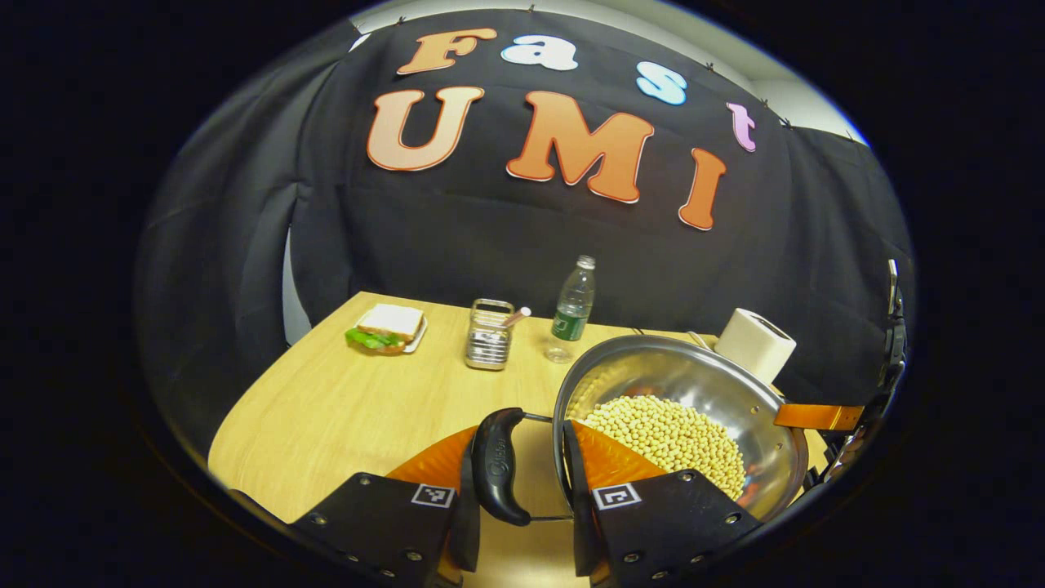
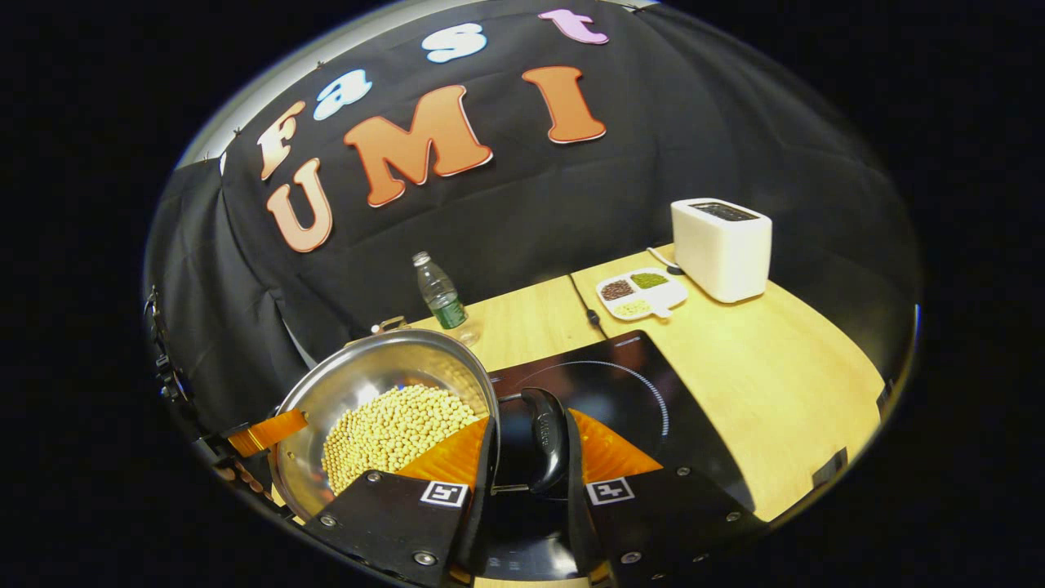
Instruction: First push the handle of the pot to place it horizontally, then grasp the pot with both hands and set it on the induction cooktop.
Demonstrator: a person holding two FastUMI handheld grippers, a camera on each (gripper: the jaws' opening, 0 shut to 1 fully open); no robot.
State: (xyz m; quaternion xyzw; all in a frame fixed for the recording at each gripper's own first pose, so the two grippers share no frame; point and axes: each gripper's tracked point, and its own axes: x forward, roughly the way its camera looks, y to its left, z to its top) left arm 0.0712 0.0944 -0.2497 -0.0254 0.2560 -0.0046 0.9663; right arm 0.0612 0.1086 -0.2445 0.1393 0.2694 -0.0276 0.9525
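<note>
A steel pot [image 1: 702, 384] holding yellow beans [image 1: 669, 437] is gripped from both sides. My left gripper [image 1: 522, 425] has one finger outside the black side handle [image 1: 498, 465] and the other over the rim, inside the pot wall. My right gripper [image 2: 531, 416] clamps the opposite black handle [image 2: 545, 441] and rim the same way. That handle hangs over the left part of the black induction cooktop [image 2: 629, 384], with the pot body [image 2: 367, 376] to its left. I cannot tell whether the pot rests on the table. An orange finger [image 1: 816, 416] of the right gripper shows past the far rim.
On the wooden table [image 1: 326, 408] stand a sandwich plate [image 1: 388, 327], a metal holder [image 1: 488, 335] and a water bottle [image 1: 574, 310] along the back. A white toaster [image 2: 722, 245], a divided dish of grains [image 2: 641, 294] and a black cable [image 2: 584, 302] lie behind the cooktop.
</note>
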